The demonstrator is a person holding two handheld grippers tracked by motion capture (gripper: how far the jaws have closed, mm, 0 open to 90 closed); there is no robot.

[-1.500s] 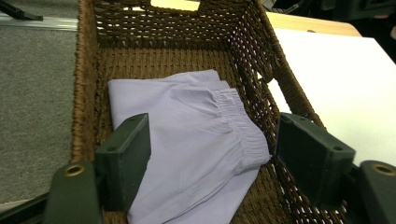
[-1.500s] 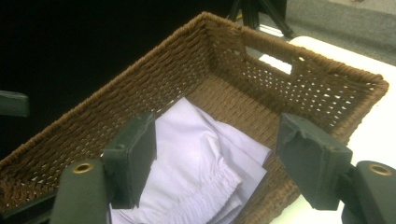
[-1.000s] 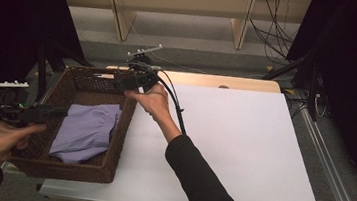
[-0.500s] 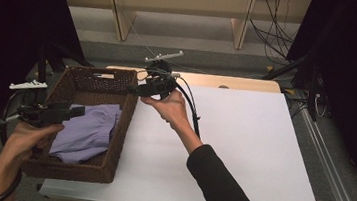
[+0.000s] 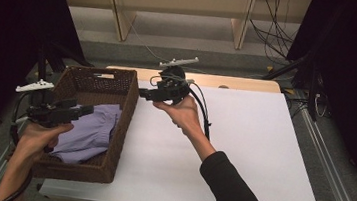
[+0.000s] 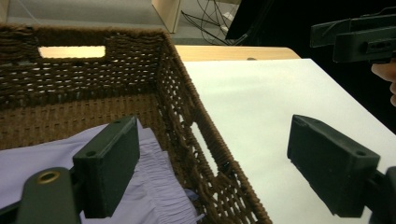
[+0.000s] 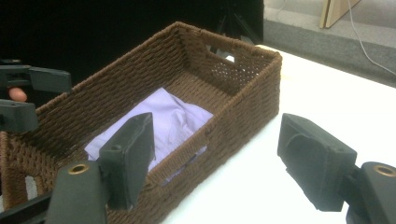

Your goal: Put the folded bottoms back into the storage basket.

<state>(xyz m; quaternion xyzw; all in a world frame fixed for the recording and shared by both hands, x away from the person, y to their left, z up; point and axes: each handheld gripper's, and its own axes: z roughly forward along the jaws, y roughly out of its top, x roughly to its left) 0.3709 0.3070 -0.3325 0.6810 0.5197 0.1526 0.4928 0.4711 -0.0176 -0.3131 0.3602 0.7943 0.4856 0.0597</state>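
From the high view, a white table [image 5: 241, 152] holds a dark brown wicker basket [image 5: 118, 124] at its left side, with a lavender cloth [image 5: 90, 131] lying crumpled inside on the basket floor. The left gripper [image 5: 82, 111], held in the person's left hand [image 5: 36, 138], hangs above the basket's left rim, its tip over the cloth; how far its jaws stand apart cannot be told from here. The right gripper [image 5: 143, 93], held in the right hand [image 5: 182, 113], hovers in the air just beside the basket's right wall near the far corner, pointing toward the basket, and it carries nothing. In the left gripper view, the left gripper [image 6: 215, 172] has its two black jaws spread wide and empty: one jaw sits above the cloth [image 6: 154, 200], the other above the bare table [image 6: 266, 102], with the basket's woven wall [image 6: 187, 116] running between them, touched by neither. The other gripper shows at the upper right of that view. In the right gripper view, the right gripper [image 7: 217, 158] is likewise wide open and empty, above the basket's near wall [image 7: 233, 116], with the cloth [image 7: 163, 121] lying lower and beyond its left jaw, well apart from it. No writing or brand can be read anywhere.
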